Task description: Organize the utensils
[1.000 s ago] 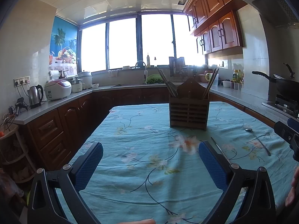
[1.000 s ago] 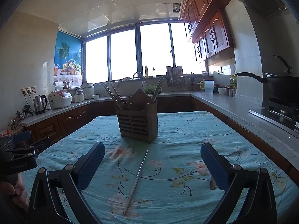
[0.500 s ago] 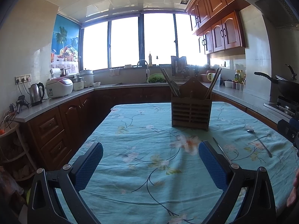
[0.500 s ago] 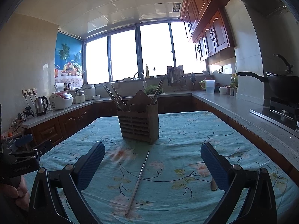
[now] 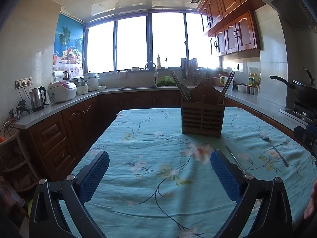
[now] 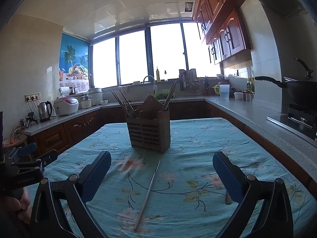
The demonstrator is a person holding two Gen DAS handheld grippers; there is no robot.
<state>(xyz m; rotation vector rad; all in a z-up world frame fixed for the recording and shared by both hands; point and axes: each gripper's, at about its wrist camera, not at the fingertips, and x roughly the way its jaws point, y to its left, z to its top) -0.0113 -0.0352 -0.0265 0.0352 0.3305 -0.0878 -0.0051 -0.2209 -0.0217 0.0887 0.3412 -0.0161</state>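
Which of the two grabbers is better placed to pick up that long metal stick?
Probably the right gripper: the metal chopstick lies directly between its open jaws. From the left gripper, also open, it sits off to the right side.

A home kitchen: dark wooden wall cabinets [image 5: 235, 31], a grey countertop [image 6: 247, 113] with a white rice cooker [image 5: 61, 91], a black wok [image 6: 297, 91] on a stove.

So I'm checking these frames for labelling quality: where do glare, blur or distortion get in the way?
Left wrist view: the window is blown out white, cabinets bow from fisheye, and the tablecloth flowers look smeared. Right wrist view: same blown-out window; the holder is backlit and dim, but the chopstick lying on the cloth stays readable.
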